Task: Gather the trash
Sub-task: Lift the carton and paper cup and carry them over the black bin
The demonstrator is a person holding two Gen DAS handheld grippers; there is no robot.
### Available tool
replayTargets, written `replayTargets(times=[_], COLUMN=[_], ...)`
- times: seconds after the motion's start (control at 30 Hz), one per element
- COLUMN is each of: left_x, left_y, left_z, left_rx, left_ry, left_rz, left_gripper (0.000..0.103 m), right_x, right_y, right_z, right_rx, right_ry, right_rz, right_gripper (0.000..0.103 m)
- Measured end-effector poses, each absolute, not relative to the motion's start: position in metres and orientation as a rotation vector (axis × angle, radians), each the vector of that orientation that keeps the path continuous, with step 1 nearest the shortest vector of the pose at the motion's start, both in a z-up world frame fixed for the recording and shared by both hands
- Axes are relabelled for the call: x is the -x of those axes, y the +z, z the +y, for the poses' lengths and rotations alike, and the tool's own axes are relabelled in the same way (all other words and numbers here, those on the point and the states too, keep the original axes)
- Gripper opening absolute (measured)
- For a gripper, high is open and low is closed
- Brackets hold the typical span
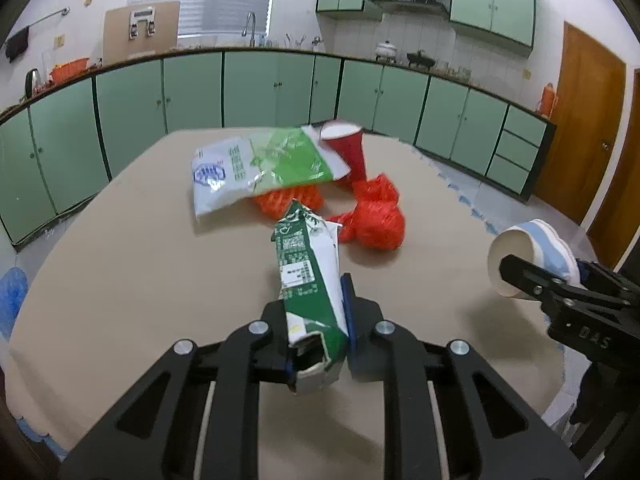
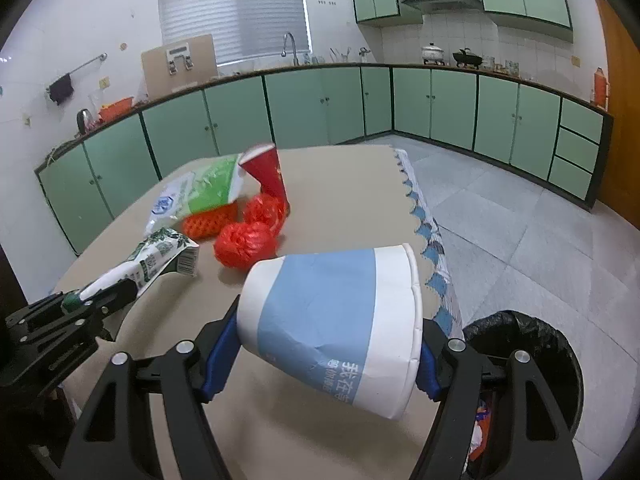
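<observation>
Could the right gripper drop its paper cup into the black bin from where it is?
Probably yes. The right gripper clamps the blue-and-white paper cup, and the black-lined bin sits open just beside the table edge, nothing between them.

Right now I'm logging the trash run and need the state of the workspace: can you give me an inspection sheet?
Surface: beige table, mostly bare near the front.
Job's things: green milk carton in the left claw; blue and white paper cup, on its side, in the right claw; black-lined bin on the floor beside the table, with some trash in it.
Clutter: green and white plastic bag, red paper cup and red plastic bags piled at the table's far middle.
Grippers: left claw shut on the carton; right claw shut on the cup.
Cables: nothing seen.
Surroundings: green kitchen cabinets, a window with blinds, a wooden door.
</observation>
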State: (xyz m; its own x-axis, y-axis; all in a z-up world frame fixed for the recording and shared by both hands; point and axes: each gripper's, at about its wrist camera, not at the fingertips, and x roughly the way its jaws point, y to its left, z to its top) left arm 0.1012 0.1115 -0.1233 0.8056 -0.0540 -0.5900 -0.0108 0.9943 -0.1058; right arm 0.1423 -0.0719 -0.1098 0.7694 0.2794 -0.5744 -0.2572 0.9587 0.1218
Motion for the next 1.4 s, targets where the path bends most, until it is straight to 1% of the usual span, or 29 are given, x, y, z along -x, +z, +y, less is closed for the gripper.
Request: replayTargets(times=[0.33, 0.53, 0.9, 1.23, 1.27, 1.3, 1.33, 1.4], left_x=[-0.085, -0.081, -0.093, -0.111, -0.111, -0.112, -0.114, -0.116], left_y=[-0.111, -0.094, -0.078, -0.074, -0.076, -0.077, -0.078, -0.08], left_z=[0.112, 0.102, 0.054, -0.01, -0.015, -0.025, -0.033, -0.048], left_rx=[0.112, 0.105, 0.078, 0.044, 0.04, 0.035, 0.034, 0.029], left_ry=[-0.031, -0.064, -0.175, -0.308, -0.319, -0.338, -0.356, -0.386], left_rz=[0.603, 0.562, 0.51, 0.495, 0.495, 0.496, 0.499, 0.499], left_gripper=[0.016, 0.015, 0.015, 0.015, 0.015, 0.015, 0.015, 0.015], right_x=[-0.135, -0.13, -0.116, -0.1, -0.1, -0.099, -0.098, -0.096], right_y=[-0.099, -0.088, -0.066, -0.061, -0.06, -0.061, -0.061, -0.064], right_z=[-0.077, -0.085, -0.127, -0.198, -0.205, -0.214, -0.22, -0.236], right_rx=[-0.042, -0.053, -0.086, -0.127, -0.133, -0.139, -0.142, -0.15], right_ry=[0.302, 0.293, 0.221, 0.073, 0.059, 0.043, 0.034, -0.001], right_rz=[0.604, 0.579, 0.521, 0.493, 0.492, 0.493, 0.497, 0.5], right_gripper=[0.071, 0.071, 0.07, 0.07, 0.07, 0.067, 0.06, 0.06])
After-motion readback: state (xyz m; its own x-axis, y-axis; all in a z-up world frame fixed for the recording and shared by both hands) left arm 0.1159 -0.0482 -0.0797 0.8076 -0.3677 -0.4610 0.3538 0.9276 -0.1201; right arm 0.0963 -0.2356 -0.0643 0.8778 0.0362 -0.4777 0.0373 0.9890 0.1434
